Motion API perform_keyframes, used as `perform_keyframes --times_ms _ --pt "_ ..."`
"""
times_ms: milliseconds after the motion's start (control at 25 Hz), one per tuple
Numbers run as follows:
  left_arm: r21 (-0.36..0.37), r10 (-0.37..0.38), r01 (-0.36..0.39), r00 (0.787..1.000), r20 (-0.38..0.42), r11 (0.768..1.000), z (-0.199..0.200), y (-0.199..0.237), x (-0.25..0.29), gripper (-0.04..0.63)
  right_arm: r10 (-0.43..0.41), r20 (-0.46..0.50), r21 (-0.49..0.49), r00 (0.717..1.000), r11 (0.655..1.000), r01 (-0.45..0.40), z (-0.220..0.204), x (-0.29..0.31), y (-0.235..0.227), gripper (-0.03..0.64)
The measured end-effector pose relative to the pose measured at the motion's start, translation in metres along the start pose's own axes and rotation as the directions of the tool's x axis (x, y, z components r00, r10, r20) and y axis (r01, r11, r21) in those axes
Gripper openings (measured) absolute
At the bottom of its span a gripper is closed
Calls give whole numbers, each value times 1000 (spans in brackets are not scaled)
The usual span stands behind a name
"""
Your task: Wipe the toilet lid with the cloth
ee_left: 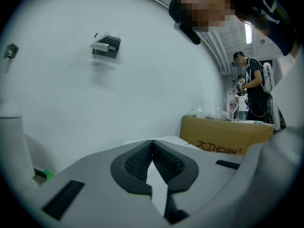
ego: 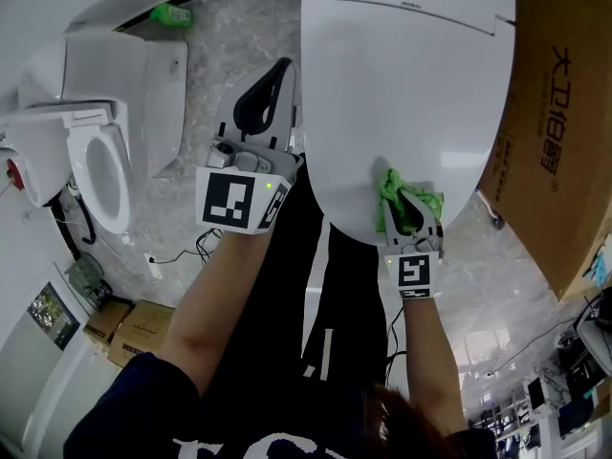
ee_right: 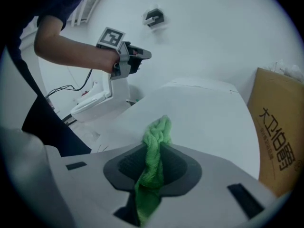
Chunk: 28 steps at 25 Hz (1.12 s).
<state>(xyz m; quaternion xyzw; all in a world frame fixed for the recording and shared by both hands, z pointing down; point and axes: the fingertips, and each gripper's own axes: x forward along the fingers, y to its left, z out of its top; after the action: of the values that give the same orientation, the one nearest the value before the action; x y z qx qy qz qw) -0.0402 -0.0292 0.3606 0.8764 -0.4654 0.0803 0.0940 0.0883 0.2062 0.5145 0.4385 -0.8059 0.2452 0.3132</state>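
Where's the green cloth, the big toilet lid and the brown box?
green cloth (ee_right: 159, 133), right gripper view, its bunched upper end.
toilet lid (ego: 402, 94), head view, middle of its white top.
cardboard box (ego: 535, 161), head view, its printed side.

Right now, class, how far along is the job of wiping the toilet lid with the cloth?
Done: the green cloth is picked up and clamped in the right gripper. In hand: it sits at the near edge of the closed toilet lid. Left: the rest of the lid; no streaks show what is wiped. The left gripper is shut, empty, beside the lid.
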Motion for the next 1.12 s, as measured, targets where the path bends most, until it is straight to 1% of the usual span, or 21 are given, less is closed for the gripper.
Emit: perform_keyframes --times_ms 120,240,440,720,840,960,1040,1120 --pt "1 9 -9 1000 2 1000 0 1 -4 20 52 -2 -30 999 998 -52 3 6 23 92" --pt "1 16 -16 1000 3 1000 0 1 -8 20 122 -14 -82 992 989 -122 5 13 49 92" --pt "0 26 -26 1000 5 1000 -1 -2 -14 20 232 -43 -140 972 962 -236 9 22 88 92" --pt "5 48 -48 999 6 999 -5 -7 -27 20 321 -97 -193 942 922 -334 7 28 121 92" --pt "4 55 -55 998 3 998 -8 -11 -35 20 368 -132 -179 920 904 -387 4 26 125 92" --pt "6 63 -63 998 0 998 -9 -15 -41 20 423 -191 -192 886 869 -456 -5 18 128 92" --pt "9 69 -69 998 1 998 -7 -18 -45 20 444 -223 -210 867 847 -488 -15 9 127 92" --pt "11 75 -75 997 4 997 -5 -21 -49 20 453 -245 -215 857 837 -503 -27 -3 121 91"
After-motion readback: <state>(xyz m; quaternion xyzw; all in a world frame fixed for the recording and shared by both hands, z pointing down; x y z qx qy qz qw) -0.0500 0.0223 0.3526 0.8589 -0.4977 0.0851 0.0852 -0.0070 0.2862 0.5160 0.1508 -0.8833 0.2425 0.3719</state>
